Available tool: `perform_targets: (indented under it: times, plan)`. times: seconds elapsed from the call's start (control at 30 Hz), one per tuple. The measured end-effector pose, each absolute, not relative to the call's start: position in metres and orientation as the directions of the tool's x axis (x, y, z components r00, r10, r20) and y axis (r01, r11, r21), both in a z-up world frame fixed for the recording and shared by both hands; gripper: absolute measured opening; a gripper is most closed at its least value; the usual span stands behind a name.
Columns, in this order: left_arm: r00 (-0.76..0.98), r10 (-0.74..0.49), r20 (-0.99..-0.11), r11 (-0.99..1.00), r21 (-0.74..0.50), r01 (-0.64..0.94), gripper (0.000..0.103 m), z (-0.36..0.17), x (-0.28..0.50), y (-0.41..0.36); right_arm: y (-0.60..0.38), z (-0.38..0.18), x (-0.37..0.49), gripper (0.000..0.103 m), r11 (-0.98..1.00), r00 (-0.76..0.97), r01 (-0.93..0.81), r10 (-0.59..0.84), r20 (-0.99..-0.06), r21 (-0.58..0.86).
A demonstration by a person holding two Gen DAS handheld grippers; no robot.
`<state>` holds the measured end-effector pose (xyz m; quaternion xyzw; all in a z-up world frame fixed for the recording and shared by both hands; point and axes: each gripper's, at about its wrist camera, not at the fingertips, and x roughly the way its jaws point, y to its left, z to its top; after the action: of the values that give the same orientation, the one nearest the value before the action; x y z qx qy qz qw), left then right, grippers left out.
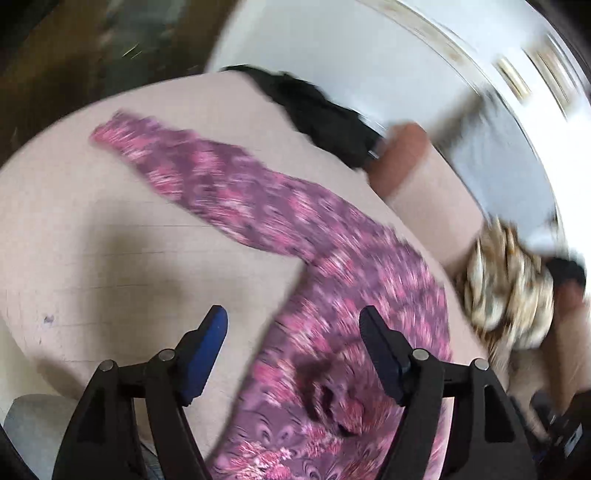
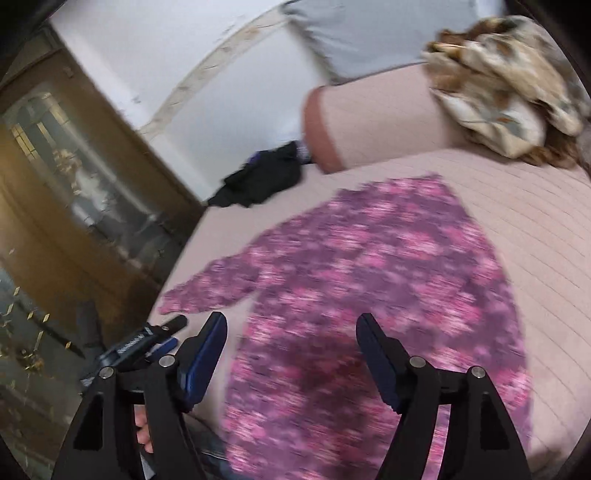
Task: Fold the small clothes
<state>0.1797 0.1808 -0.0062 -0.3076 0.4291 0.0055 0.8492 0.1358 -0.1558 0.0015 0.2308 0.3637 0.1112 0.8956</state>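
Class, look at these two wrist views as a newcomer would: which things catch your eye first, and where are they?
The pink-and-purple floral garment dominates, spread flat on the pale pink bed, one sleeve stretched sideways. Both claws, left and right, hover open above it. Behind lie a crumpled black cloth at the bed's edge and a brown-and-cream patterned bundle.

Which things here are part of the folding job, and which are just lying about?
Job: pink-purple floral top spread on the pink cushion; left gripper and right gripper, both open.

Lying about: black garment, crumpled brown-cream cloth, grey cloth.
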Motion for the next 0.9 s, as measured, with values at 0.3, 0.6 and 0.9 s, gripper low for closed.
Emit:
perform_targets:
  times: [0.3, 0.6, 0.9]
  plan:
    - [0.583, -0.190, -0.790, 0.553, -0.576, -0.602, 0.074, -0.053, 0.238, 0.302, -0.088, -0.018, 0.204, 0.077, 0.845, 0.628, -0.135, 0.477, -0.615, 0.517]
    - [0.492, -0.046, -0.870, 0.525, -0.440, -0.729, 0.061, -0.098, 0.315, 0.366, -0.093, -0.066, 0.245, 0.077, 0.825, 0.602, -0.111, 0.500, -0.622, 0.555]
    - [0.614, 0.189, -0.766, 0.786, -0.256, -0.562, 0.004, -0.027, 0.327, 0.299, -0.127, -0.092, 0.250, 0.077, 0.811, 0.596, -0.058, 0.496, -0.632, 0.582]
